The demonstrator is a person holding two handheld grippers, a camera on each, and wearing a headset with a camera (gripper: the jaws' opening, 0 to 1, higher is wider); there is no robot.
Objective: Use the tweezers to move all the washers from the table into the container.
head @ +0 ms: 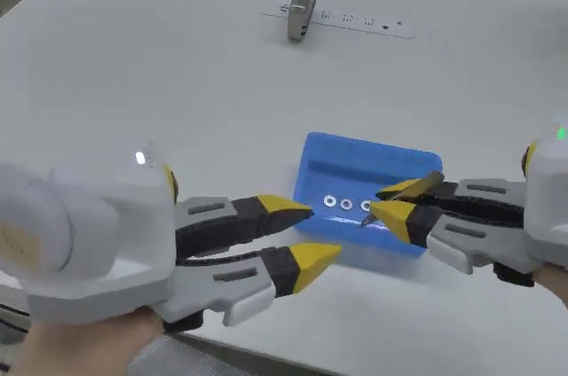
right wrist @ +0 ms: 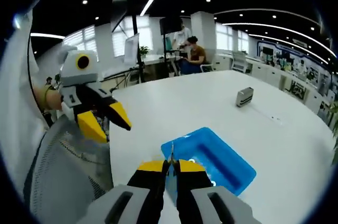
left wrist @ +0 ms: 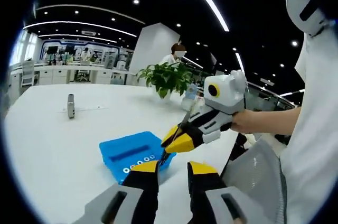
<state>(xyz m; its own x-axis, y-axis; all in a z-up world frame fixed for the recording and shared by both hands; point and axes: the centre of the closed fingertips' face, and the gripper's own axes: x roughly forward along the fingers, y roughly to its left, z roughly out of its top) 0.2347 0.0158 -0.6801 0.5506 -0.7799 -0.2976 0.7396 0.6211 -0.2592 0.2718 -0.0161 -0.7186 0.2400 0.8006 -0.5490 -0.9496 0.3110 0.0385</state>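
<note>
A blue container [head: 368, 168] lies on the white table, with three washers [head: 347, 205] in a row along its near side. My right gripper [head: 383, 199] comes in from the right, shut on thin tweezers [head: 427, 183] whose tip hangs just over the container's near edge. In the right gripper view the tweezers [right wrist: 171, 156] stand up between the closed jaws, above the container [right wrist: 216, 163]. My left gripper [head: 311, 234] hovers open beside the container's left edge, holding nothing. From the left gripper view, my left gripper [left wrist: 174, 168] points at the container [left wrist: 129, 152], with the right gripper [left wrist: 178, 140] above it.
A grey metal device [head: 302, 5] lies on a white strip [head: 355, 19] at the far side of the table. A grey mesh chair back [right wrist: 74, 166] stands at the table's near edge. People sit at desks far behind [right wrist: 190, 55].
</note>
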